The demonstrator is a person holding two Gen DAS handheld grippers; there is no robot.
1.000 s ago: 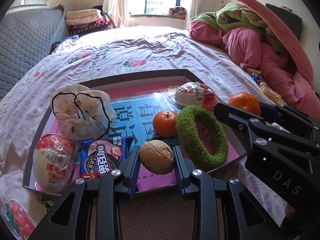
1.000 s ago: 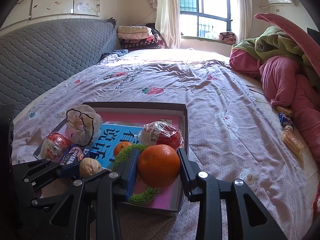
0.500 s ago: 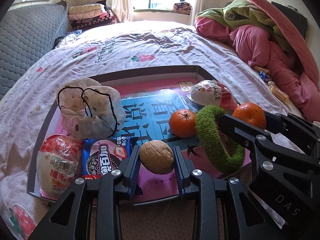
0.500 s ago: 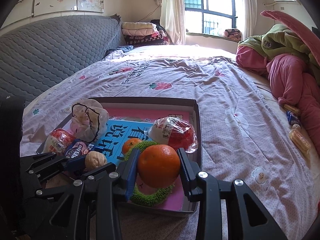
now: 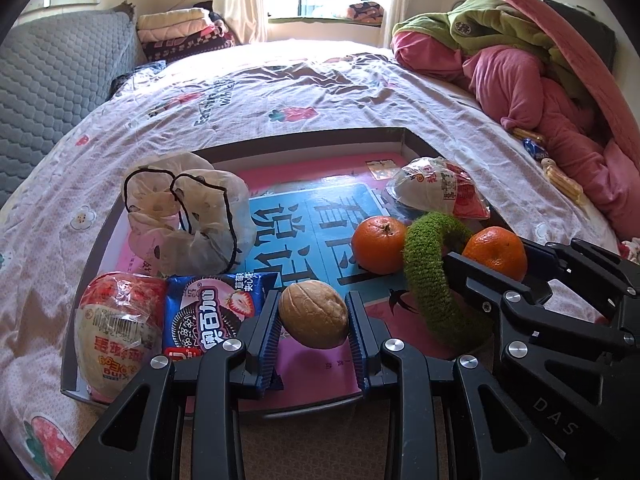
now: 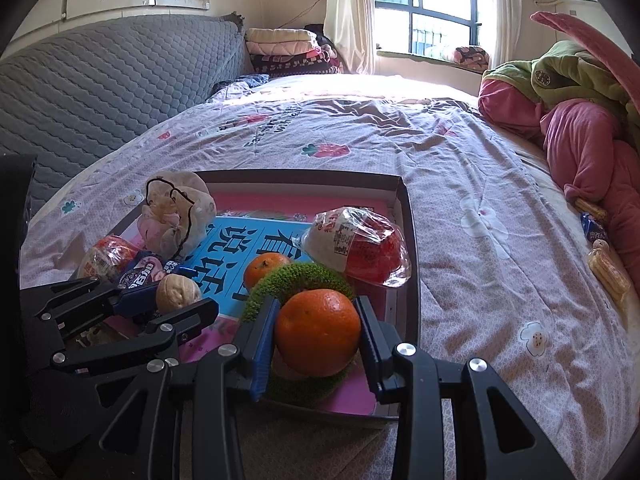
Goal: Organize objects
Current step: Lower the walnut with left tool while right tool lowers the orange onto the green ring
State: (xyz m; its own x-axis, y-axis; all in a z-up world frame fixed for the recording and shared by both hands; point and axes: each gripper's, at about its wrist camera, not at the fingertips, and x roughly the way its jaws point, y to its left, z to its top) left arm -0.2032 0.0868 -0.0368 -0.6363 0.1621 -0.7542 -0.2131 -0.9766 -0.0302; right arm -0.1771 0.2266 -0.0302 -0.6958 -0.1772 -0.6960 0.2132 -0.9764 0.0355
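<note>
My left gripper [image 5: 313,318] is shut on a tan walnut [image 5: 313,314], held just above the near edge of a shallow cardboard tray [image 5: 304,142] on the bed. My right gripper [image 6: 318,332] is shut on an orange [image 6: 318,332] over the tray's near right corner, above a green fuzzy ring [image 6: 302,274]. In the left wrist view that held orange [image 5: 496,252] shows beside the ring [image 5: 428,276], with the right gripper's black frame at the right. A second orange [image 5: 378,244] lies on the tray's blue panel.
The tray also holds a white drawstring pouch [image 5: 188,212], two wrapped red-and-white snacks [image 5: 116,332] [image 5: 436,192] and a blue cookie packet [image 5: 208,320]. Pink and green bedding [image 5: 520,72] is piled at the right, with small snacks [image 6: 604,264] beside it. A grey quilted headboard [image 6: 100,88] stands left.
Both grippers keep their grip on the walnut and the orange. The views have tipped slightly, so the tray and its contents sit a little lower and nearer in frame.
</note>
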